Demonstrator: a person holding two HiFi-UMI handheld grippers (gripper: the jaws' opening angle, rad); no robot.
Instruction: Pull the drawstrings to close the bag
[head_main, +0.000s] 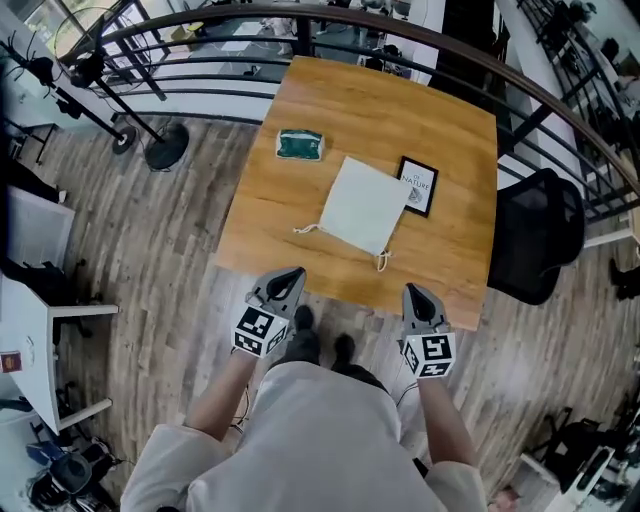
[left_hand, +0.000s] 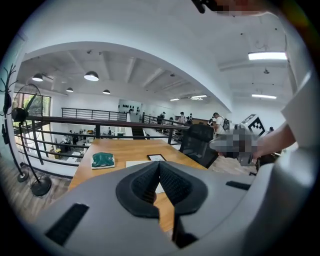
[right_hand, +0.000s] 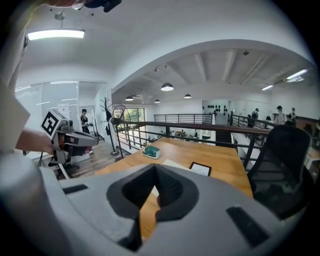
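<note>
Head view: the white bag (head_main: 365, 205) lies flat on the table (head_main: 450, 270), at one o'clock from the left gripper (head_main: 296, 272) and eleven from the right gripper (head_main: 412, 290). Left gripper view: jaws pressed together, empty. Right gripper view: jaws likewise together, nothing between.

A small black-framed white card (head_main: 417, 186) lies flat on the light brown wooden table (head_main: 330, 90), toward three o'clock from the table's middle in the head view. Its largest line reads "NATURE" in dark capitals. A shorter line above that word and the fine print below it are too small to make out. In the right gripper view the same card (right_hand: 200, 169) shows dark lettering too blurred to read. The left gripper (head_main: 295, 274) and the right gripper (head_main: 412, 291) each carry a cube (head_main: 257, 330) with black-and-white square markers: coded patterns only, no letters or numbers.
</note>
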